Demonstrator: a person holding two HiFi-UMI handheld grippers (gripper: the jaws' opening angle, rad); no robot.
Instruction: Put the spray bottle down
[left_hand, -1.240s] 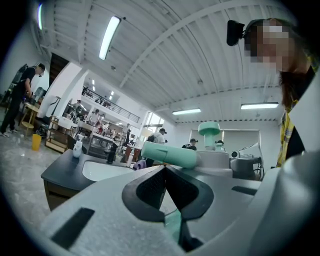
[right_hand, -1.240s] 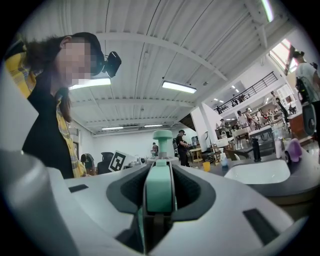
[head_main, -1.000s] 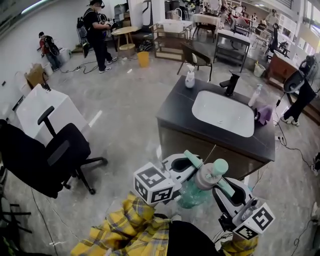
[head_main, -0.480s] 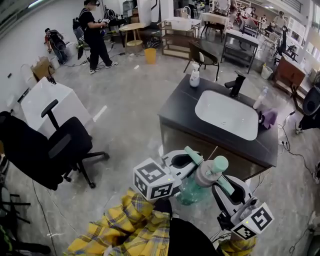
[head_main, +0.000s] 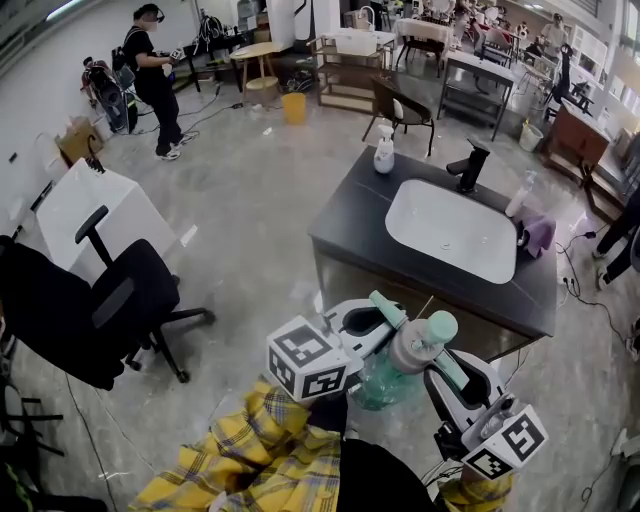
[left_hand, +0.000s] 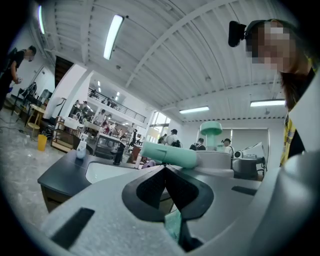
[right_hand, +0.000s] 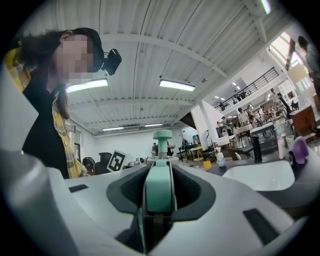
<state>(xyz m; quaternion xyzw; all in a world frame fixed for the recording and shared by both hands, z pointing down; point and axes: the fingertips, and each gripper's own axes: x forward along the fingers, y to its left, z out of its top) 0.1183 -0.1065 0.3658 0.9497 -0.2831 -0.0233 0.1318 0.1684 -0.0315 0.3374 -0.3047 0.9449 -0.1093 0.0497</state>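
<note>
The spray bottle (head_main: 384, 386) has a clear teal body, a grey collar and a teal head. It hangs in the air in front of the dark counter (head_main: 350, 215), between my two grippers. My left gripper (head_main: 372, 318) is shut, with a sliver of teal plastic caught low between its jaws and the teal nozzle (left_hand: 167, 154) lying across its top. My right gripper (head_main: 446, 372) is shut on the bottle's teal lever (right_hand: 160, 189). The round teal cap (right_hand: 162, 134) stands up just beyond its jaws.
The counter holds a white sink basin (head_main: 445, 230), a black faucet (head_main: 468, 165), a white pump bottle (head_main: 384, 152), a clear bottle (head_main: 516, 192) and a purple cloth (head_main: 533, 235). A black office chair (head_main: 100, 310) stands at the left. A person (head_main: 152, 80) walks far back.
Both grippers keep the same hold on the bottle, in the same spot in the head view. The person in black at the back has walked further left.
</note>
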